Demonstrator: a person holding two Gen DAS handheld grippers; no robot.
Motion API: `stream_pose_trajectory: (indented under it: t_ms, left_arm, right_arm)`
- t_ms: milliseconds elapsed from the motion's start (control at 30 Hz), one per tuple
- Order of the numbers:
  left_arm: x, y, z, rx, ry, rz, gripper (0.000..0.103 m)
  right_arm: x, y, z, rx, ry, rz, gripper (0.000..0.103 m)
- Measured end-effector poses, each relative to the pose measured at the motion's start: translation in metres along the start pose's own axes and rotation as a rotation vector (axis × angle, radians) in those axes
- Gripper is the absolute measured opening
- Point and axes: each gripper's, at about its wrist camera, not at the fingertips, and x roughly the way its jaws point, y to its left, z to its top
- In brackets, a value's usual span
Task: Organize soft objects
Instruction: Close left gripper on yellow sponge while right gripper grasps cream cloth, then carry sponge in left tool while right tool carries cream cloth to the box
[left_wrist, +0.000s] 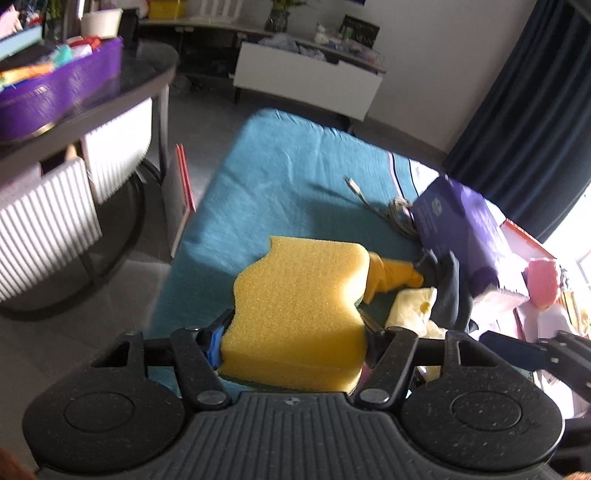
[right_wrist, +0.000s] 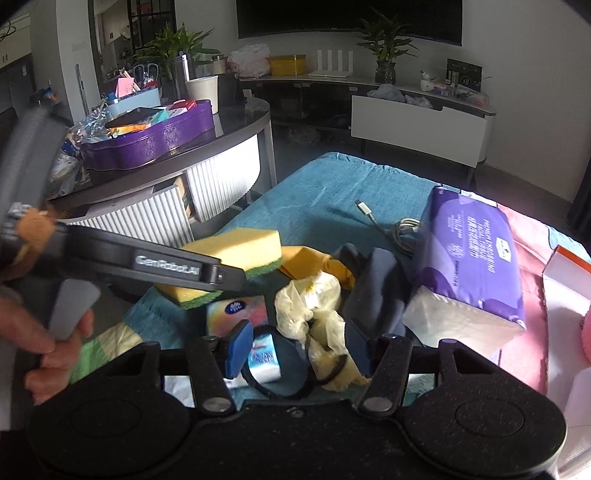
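Note:
My left gripper (left_wrist: 293, 341) is shut on a yellow sponge (left_wrist: 301, 314) with a green underside and holds it above the near end of the teal cloth (left_wrist: 295, 166). In the right wrist view the same sponge (right_wrist: 236, 247) hangs in the left gripper's fingers (right_wrist: 207, 273) over the cloth's left edge. My right gripper (right_wrist: 297, 350) is open, just above a crumpled pale yellow bag (right_wrist: 314, 306), a black hair tie (right_wrist: 280, 384) and a small tissue packet (right_wrist: 264, 360). A dark navy cloth (right_wrist: 376, 291) and an orange-yellow cloth (right_wrist: 314, 264) lie beyond.
A purple tissue pack (right_wrist: 476, 254) lies right of the pile, with a white charging cable (right_wrist: 388, 225) behind it. A pink item (left_wrist: 543, 282) sits at the far right. A round dark table (right_wrist: 236, 122) with a purple tin (right_wrist: 155, 138) stands to the left.

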Motion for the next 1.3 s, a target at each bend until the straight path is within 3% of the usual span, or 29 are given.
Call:
stream_pose_trajectory:
  t_ms: [233,300,333,367,467,833,1300]
  left_arm:
    - [-0.023,0.003,0.003,0.023,-0.054,0.033,0.067]
    - [-0.024,0.005,0.004,0.025,-0.062,0.04,0.067]
    - [-0.025,0.005,0.004,0.023,-0.066,0.041,0.067]
    - [-0.025,0.006,0.004,0.022,-0.067,0.046,0.067]
    - [-0.027,0.004,0.002,0.019,-0.071,0.061,0.067]
    - [-0.04,-0.014,0.001,0.025,-0.121,0.071,0.067]
    - [-0.061,-0.055,-0.009,0.061,-0.164,0.063,0.067]
  right_arm:
    - [0.036,0.008,0.007,0.051,0.026,-0.02,0.064]
    - [0.046,0.008,0.007,0.052,0.035,-0.034,0.058]
    - [0.049,0.007,0.007,0.059,0.032,-0.036,0.043]
    - [0.05,0.004,0.006,0.07,0.027,-0.036,0.022]
    - [0.043,-0.002,0.005,0.082,0.005,-0.031,0.014]
    - [-0.038,-0.028,0.014,0.143,-0.171,0.053,0.013]
    - [-0.101,-0.05,0.004,0.164,-0.247,-0.013,0.013]
